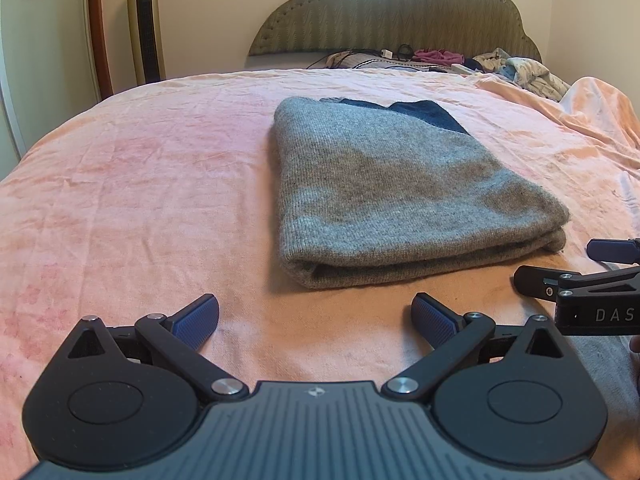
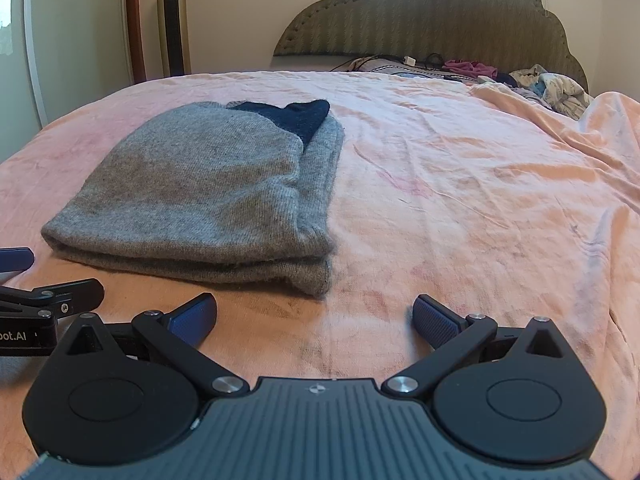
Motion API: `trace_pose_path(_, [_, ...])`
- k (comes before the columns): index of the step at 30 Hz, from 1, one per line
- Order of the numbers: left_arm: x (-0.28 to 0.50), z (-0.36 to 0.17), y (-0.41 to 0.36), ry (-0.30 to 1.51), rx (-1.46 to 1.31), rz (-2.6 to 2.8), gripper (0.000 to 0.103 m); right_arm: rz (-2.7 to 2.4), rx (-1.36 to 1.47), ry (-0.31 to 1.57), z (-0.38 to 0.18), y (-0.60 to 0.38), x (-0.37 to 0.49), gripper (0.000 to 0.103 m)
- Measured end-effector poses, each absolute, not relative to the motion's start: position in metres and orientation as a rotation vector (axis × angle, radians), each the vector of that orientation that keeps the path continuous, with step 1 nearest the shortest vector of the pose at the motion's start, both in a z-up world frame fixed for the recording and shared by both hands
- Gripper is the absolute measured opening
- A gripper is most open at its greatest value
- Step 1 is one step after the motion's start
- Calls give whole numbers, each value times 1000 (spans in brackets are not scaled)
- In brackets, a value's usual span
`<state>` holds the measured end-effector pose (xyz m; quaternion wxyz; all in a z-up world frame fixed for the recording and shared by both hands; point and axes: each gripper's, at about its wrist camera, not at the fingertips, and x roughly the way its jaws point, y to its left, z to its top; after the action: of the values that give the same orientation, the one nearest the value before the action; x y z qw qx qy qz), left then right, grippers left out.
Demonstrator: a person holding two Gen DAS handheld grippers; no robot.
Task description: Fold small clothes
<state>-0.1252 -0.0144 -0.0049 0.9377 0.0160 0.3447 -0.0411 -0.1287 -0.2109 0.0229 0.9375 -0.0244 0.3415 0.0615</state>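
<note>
Both the left claw (image 1: 315,316) and right claw (image 2: 315,316) spread empty over the pink bed (image 1: 140,184); folded grey sweater (image 1: 392,192) lies below a headboard (image 1: 400,12), perhaps padded.

I count one folded grey garment (image 1: 384,184) on one pink bedspread (image 1: 140,184), my two grippers, one tower fan (image 1: 146,24), one headboard (image 1: 400,12).

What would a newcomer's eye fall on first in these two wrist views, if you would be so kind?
First the folded grey knit garment, lying in layers on the pink bedspread with a dark blue part showing at its far end. Next the left gripper and right gripper, both open and empty just short of its near edge. Behind, a scalloped olive headboard rises above a heap of loose clothes.
</note>
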Motion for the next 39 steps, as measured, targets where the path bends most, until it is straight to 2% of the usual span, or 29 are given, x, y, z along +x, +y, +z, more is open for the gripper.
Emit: trace_pose_path(39, [-125,-6,-13,701,26,-86,103,128,-44,697,23,-212,-130,103])
